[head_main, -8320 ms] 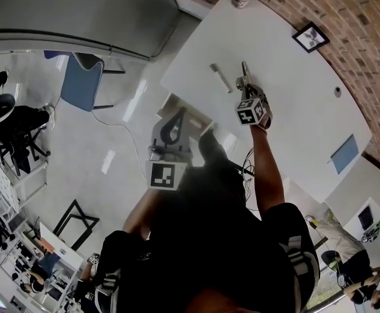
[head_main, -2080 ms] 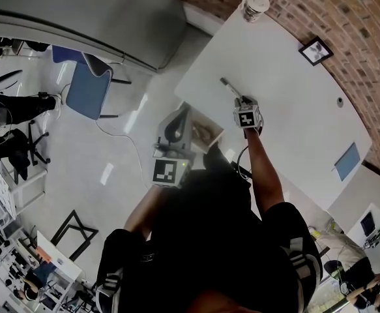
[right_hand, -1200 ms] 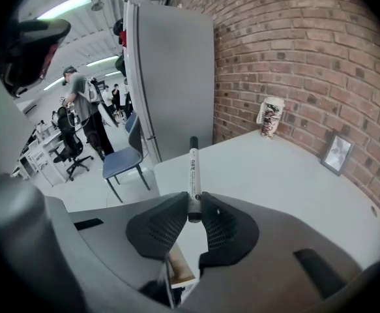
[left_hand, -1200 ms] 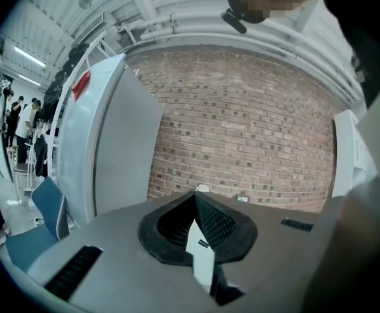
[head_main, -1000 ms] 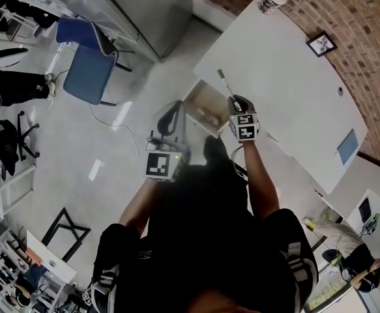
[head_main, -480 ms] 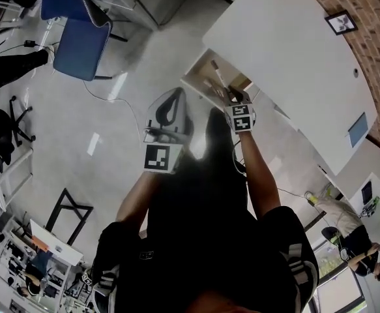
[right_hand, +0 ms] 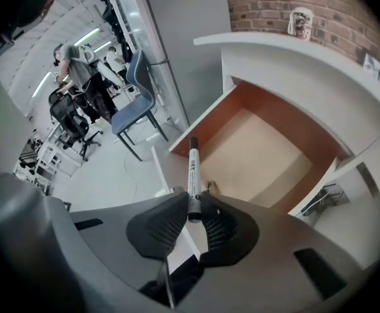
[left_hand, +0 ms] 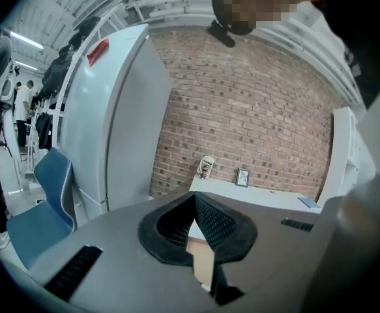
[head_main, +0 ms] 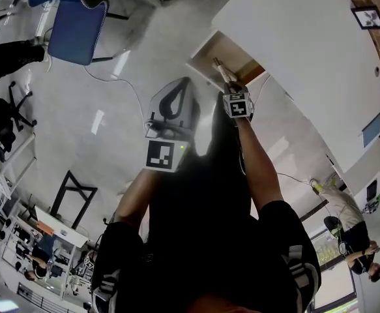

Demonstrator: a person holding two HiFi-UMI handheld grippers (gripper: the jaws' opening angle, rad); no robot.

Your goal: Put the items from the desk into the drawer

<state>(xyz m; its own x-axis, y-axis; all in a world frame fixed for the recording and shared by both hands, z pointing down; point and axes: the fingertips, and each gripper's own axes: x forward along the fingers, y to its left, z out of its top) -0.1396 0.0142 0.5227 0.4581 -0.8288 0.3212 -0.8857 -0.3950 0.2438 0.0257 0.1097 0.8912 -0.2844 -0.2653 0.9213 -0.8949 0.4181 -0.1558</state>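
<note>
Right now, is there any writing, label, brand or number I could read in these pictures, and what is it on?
Nothing reads clearly.
On the marker in the right gripper's jaws: dark print along the barrel, too small to read.
On the cup on the desk: a printed pattern, blurred.
On the grey cabinet: a red label, no legible words.
On the gripper cubes: black-and-white squares, patterns, not words.
</note>
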